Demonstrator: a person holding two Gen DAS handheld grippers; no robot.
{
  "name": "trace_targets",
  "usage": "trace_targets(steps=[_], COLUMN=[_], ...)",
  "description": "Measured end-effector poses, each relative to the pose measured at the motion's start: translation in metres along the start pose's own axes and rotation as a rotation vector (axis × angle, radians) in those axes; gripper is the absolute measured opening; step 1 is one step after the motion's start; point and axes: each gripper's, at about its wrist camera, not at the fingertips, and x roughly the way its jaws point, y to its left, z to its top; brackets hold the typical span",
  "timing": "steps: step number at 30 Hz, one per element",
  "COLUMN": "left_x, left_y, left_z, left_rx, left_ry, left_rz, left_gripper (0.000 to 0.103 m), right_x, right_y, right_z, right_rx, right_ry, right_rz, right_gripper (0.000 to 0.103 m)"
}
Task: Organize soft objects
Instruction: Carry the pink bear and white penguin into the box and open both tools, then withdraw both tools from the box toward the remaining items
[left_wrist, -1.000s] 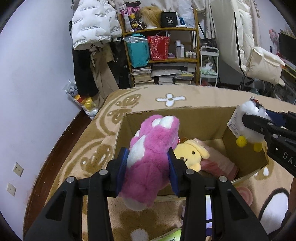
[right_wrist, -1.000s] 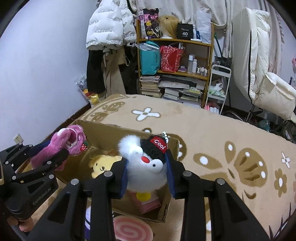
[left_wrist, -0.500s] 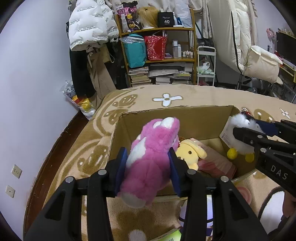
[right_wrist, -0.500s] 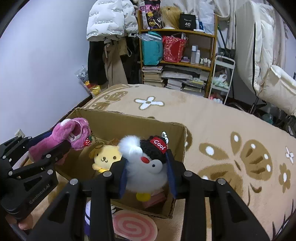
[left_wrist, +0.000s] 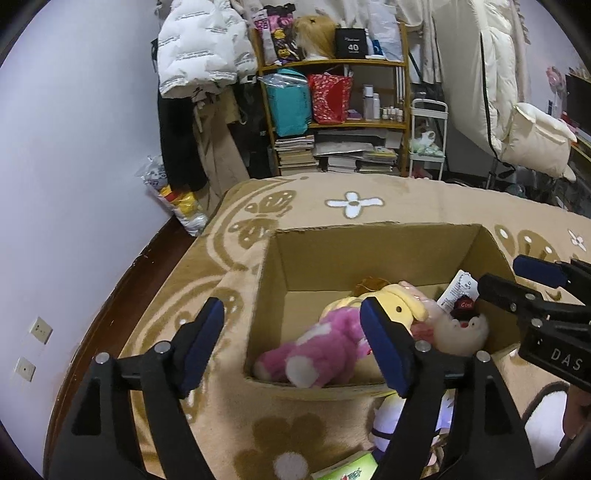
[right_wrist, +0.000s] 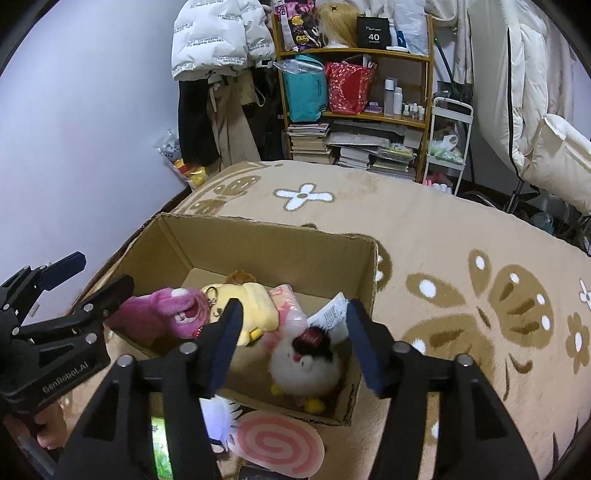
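Observation:
An open cardboard box (left_wrist: 369, 251) (right_wrist: 258, 243) stands on the patterned blanket. Inside lie a pink plush (left_wrist: 325, 350) (right_wrist: 166, 314), a yellow dog plush (left_wrist: 402, 301) (right_wrist: 251, 306), a pink soft item (right_wrist: 291, 314) and a white fluffy bird plush with a black cap (right_wrist: 306, 365) (left_wrist: 461, 332). My left gripper (left_wrist: 291, 347) is open and empty above the box's near left edge. My right gripper (right_wrist: 291, 339) is open and empty just above the bird plush. Each gripper also shows in the other's view, the right one (left_wrist: 543, 295) and the left one (right_wrist: 70, 288).
A pink spiral lollipop cushion (right_wrist: 277, 443), a white and purple plush (left_wrist: 413, 424) and a green packet (left_wrist: 351, 469) lie on the blanket before the box. A cluttered shelf (left_wrist: 332, 110), hanging coats (left_wrist: 203, 55) and a white chair (right_wrist: 554, 147) stand behind. A wall (left_wrist: 74, 166) runs along the left.
Both grippers opened. The pink plush dropped from the left gripper into the box, and the white bird plush dropped from the right gripper into the box's near right corner.

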Motion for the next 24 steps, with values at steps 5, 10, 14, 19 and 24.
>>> trace_targets(steps=[5, 10, 14, 19, 24], left_x=[-0.016, -0.032, -0.045, -0.060, -0.074], left_y=[0.008, 0.008, 0.007, 0.006, 0.007], left_z=[-0.003, -0.012, -0.020, -0.031, -0.045], left_rx=[-0.026, -0.028, -0.023, -0.010, -0.024], left_ry=[-0.001, 0.002, 0.023, 0.060, 0.080], left_rz=[0.018, 0.040, 0.046, 0.067, 0.078], left_gripper=[0.093, 0.098, 0.098, 0.098, 0.098], right_x=[-0.007, -0.022, -0.036, -0.053, -0.064], right_y=[-0.001, 0.000, 0.001, 0.001, 0.001], right_z=[0.000, -0.004, -0.011, -0.021, -0.032], right_rx=[0.001, -0.003, -0.012, -0.006, 0.019], right_ry=[0.004, -0.001, -0.004, 0.002, 0.019], right_rz=[-0.001, -0.016, -0.040, -0.040, -0.041], right_gripper=[0.091, 0.097, 0.102, 0.102, 0.102])
